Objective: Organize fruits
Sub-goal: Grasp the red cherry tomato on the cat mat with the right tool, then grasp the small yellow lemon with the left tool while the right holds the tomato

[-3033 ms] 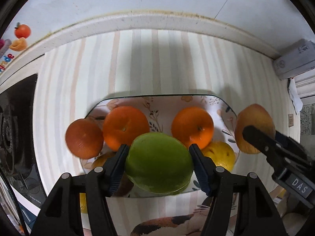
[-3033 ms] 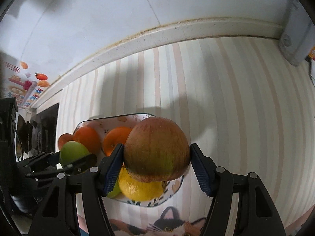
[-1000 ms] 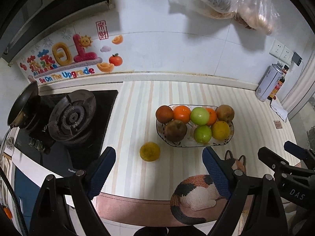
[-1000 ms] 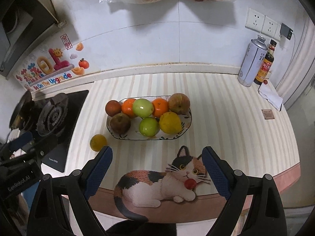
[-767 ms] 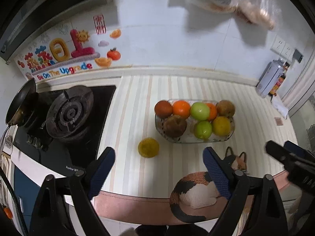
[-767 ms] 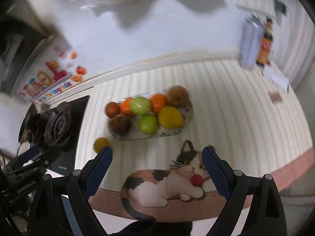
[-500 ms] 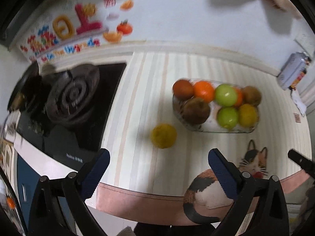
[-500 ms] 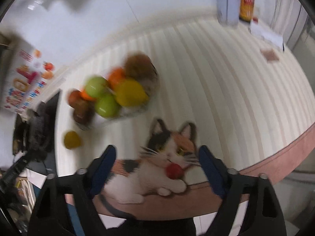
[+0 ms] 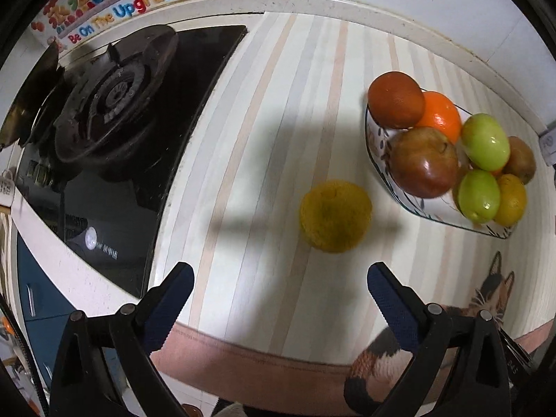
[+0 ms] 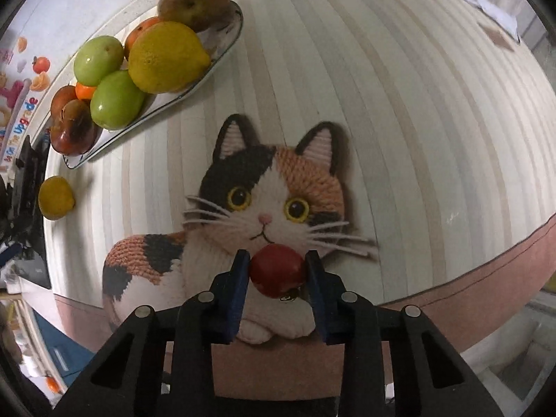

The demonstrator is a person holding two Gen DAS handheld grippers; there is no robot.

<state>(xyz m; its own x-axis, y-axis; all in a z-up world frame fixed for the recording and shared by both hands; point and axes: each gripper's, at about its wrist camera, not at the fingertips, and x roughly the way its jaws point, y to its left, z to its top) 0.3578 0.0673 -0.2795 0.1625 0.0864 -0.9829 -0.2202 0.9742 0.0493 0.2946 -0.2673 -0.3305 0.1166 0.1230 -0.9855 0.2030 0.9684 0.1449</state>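
Right fingers (image 10: pixel 277 272) now clamped on small red fruit (image 10: pixel 276 270); left fingers (image 9: pixel 278 299) apart, newly lowered toward stray yellow fruit (image 9: pixel 335 216) on tabletop (image 9: pixel 278 111). Plate (image 9: pixel 382 170) nearly filled.

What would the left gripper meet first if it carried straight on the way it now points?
Most likely the loose yellow fruit on the striped counter: it lies ahead of the open left gripper, slightly right of its centre line. Depth is unclear.

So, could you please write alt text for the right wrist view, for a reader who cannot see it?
The right hand-held gripper closes around a small red fruit lying on a cat-picture mat. Farther left, a plate holds green, yellow and orange fruits, and one yellow fruit lies alone on the striped counter.
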